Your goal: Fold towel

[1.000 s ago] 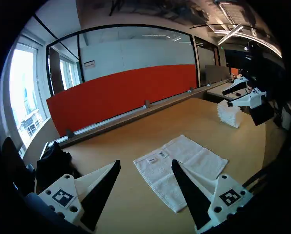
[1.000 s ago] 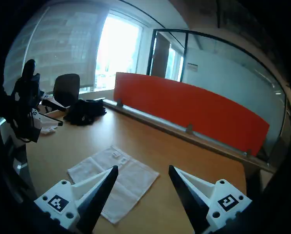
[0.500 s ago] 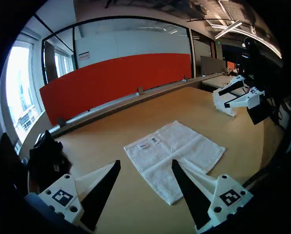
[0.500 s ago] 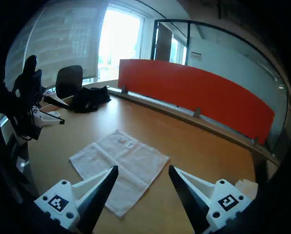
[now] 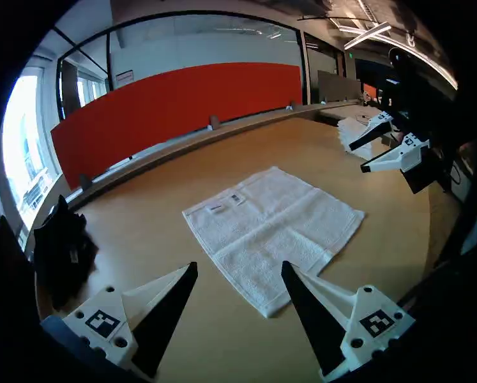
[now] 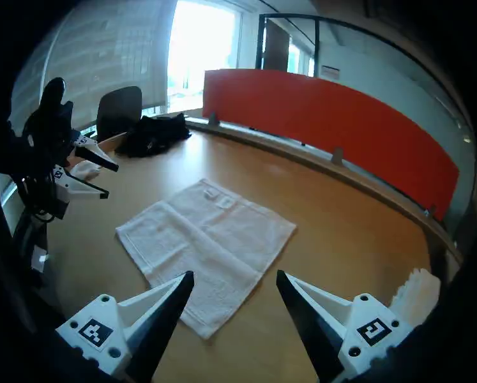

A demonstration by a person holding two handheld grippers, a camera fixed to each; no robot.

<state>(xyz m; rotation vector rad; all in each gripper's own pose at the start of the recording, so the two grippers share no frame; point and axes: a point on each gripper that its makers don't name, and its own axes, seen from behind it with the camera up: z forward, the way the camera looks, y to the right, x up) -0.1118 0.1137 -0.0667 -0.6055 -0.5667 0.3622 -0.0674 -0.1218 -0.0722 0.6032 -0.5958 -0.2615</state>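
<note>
left gripper point(image 5: 238, 265), seen from its own camera, has its two white-and-black fingers spread wide and grips nothing. right gripper point(image 6: 234, 273) is released the same way, fingers parted and clasping nothing. each also shows in the other's view, farther off and held by a dark-sleeved person at the table's edge, with its fingers apart there too.

broad light-brown wooden table point(image 5: 155, 210) runs under both. long orange-red partition panel point(image 5: 174, 102) stands along its far edge, with a glass wall behind it. bright tall window point(image 6: 203, 45) shows in the right gripper view, beyond the table's end.

white square terry towel point(image 5: 270, 217) lies spread flat near the middle of the table, ahead of both grippers and touched by neither. faint crease lines cross it. in each view its nearest corner points into the gap between that gripper's fingers.

black office chair point(image 6: 118, 112) stands at the window end of the table. black bundle of bag or cloth point(image 5: 59, 249) sits on the table by that end, well apart from the towel. stack of white folded cloths point(image 6: 417, 293) sits at the opposite end. two small white labels point(image 5: 228, 201) lie on the towel near its far edge.
</note>
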